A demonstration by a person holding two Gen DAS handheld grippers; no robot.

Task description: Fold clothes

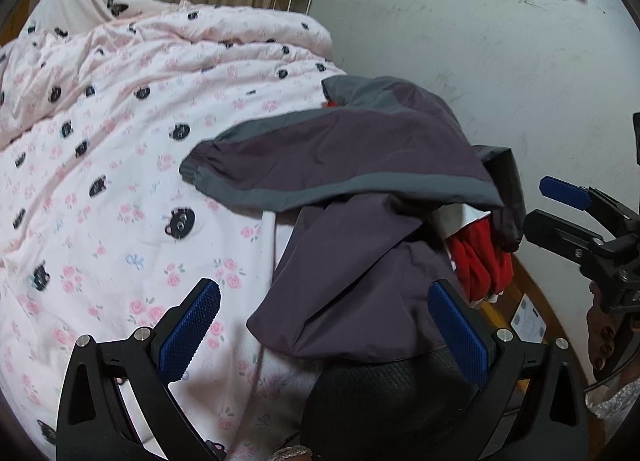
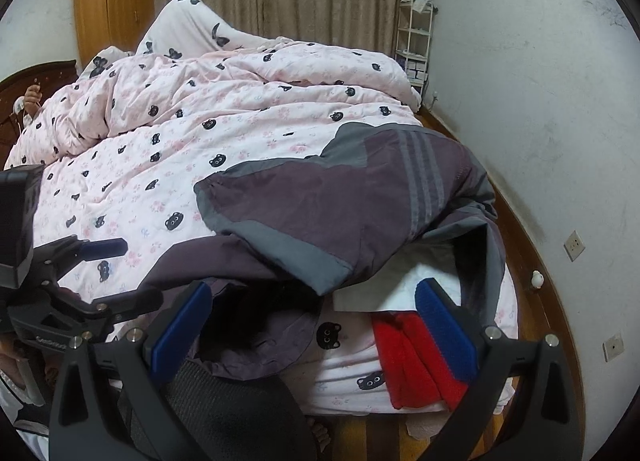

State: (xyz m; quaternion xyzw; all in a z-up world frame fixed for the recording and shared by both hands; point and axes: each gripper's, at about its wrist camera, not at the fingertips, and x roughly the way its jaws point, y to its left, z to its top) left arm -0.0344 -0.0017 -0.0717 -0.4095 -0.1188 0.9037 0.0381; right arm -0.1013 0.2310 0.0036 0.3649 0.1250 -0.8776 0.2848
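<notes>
honestly, the slippery purple jacket point(image 2: 320, 197) lies bunched at the bed's near edge and could slide off the floral quilt point(image 2: 160, 165), dragging the red garment point(image 2: 412, 361) that already hangs over the side; left gripper point(image 1: 324, 325) and right gripper point(image 2: 312, 321) both spread wide above it, holding and touching nothing
</notes>
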